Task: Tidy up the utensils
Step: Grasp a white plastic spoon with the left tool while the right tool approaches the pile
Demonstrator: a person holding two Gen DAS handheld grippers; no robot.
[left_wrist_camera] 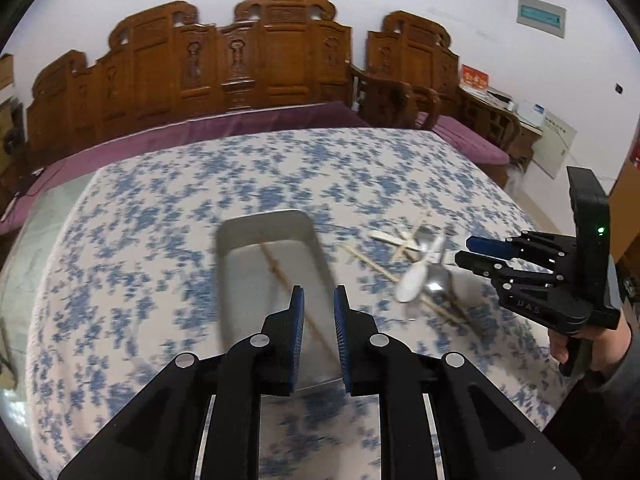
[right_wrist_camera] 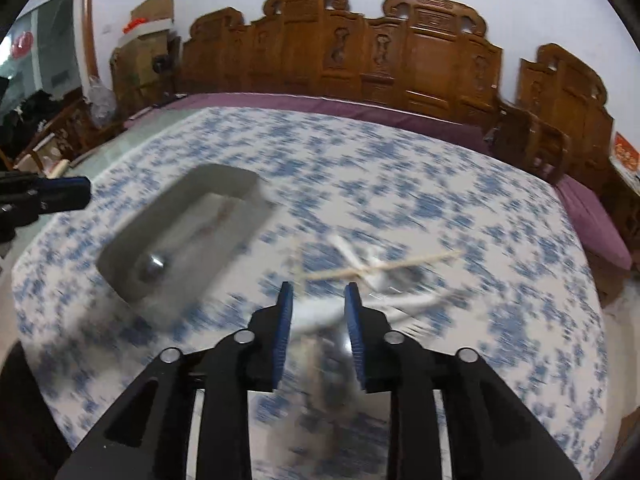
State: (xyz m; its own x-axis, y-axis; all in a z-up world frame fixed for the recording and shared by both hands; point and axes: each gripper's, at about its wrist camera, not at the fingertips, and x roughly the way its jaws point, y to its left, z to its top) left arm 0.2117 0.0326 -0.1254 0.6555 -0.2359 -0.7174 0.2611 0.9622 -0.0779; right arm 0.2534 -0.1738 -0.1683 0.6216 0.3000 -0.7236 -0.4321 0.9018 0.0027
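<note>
A rectangular metal tray (left_wrist_camera: 264, 220) sits on the table, with a wooden chopstick (left_wrist_camera: 280, 272) lying along its floor. My left gripper (left_wrist_camera: 319, 292) hangs over the tray's near end, open, with nothing pinched between its fingers. To the right of the tray lies a blurred pile: a white spoon (left_wrist_camera: 416, 276), a metal spoon (left_wrist_camera: 436, 284) and loose chopsticks (left_wrist_camera: 372, 264). My right gripper (left_wrist_camera: 464, 251) is at that pile. In the right wrist view the right gripper (right_wrist_camera: 319, 287) is open above the white spoon (right_wrist_camera: 320, 312) and crossed chopsticks (right_wrist_camera: 384, 268). The tray (right_wrist_camera: 224, 176) there holds something shiny and round (right_wrist_camera: 154, 266).
The round table wears a blue-flowered white cloth (left_wrist_camera: 160, 220). A carved wooden bench (left_wrist_camera: 260, 60) with a purple cushion (left_wrist_camera: 224, 124) runs behind it. A person's hand (left_wrist_camera: 580, 344) holds the right gripper's handle. The left gripper's fingers (right_wrist_camera: 60, 194) show at the left edge.
</note>
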